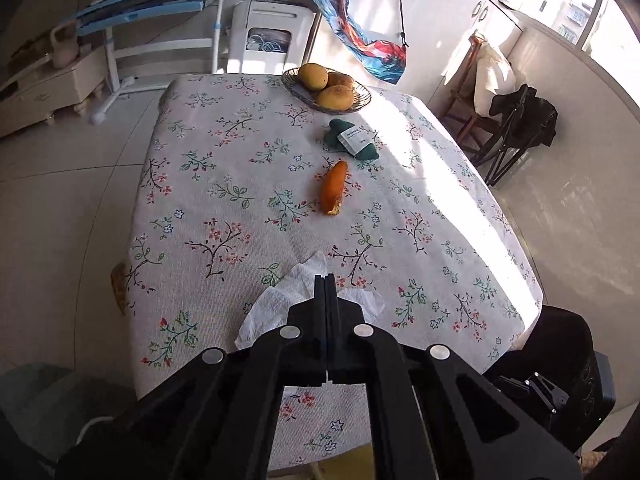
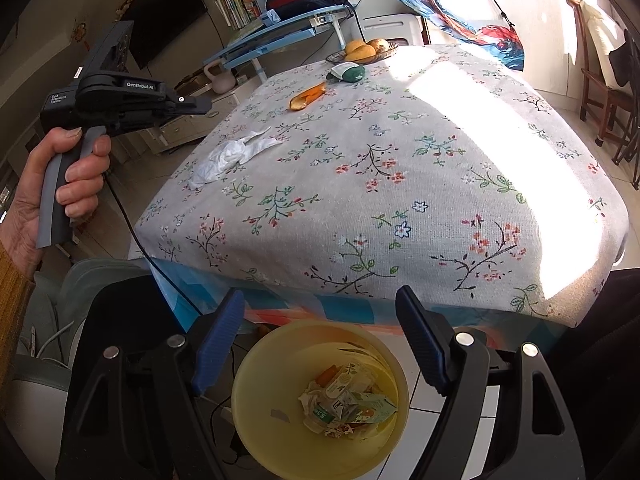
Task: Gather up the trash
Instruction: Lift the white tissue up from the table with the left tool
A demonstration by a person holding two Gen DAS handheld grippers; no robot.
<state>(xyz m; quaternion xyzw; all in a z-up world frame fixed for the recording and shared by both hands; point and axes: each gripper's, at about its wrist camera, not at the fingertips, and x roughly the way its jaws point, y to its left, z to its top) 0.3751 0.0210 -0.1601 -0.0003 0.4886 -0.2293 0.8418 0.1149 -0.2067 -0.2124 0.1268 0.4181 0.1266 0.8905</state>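
While trash waits on the surface:
Tissue: near edge, just ahead of left tongs, pressed together, empty
Right tongs: wide, empty, over bin
Peel: farther, lengthwise away

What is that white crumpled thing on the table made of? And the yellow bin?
The white crumpled thing looks like soft tissue paper: matte, wrinkled, embossed. The yellow bin seems to be smooth plastic, as light glows through its wall.
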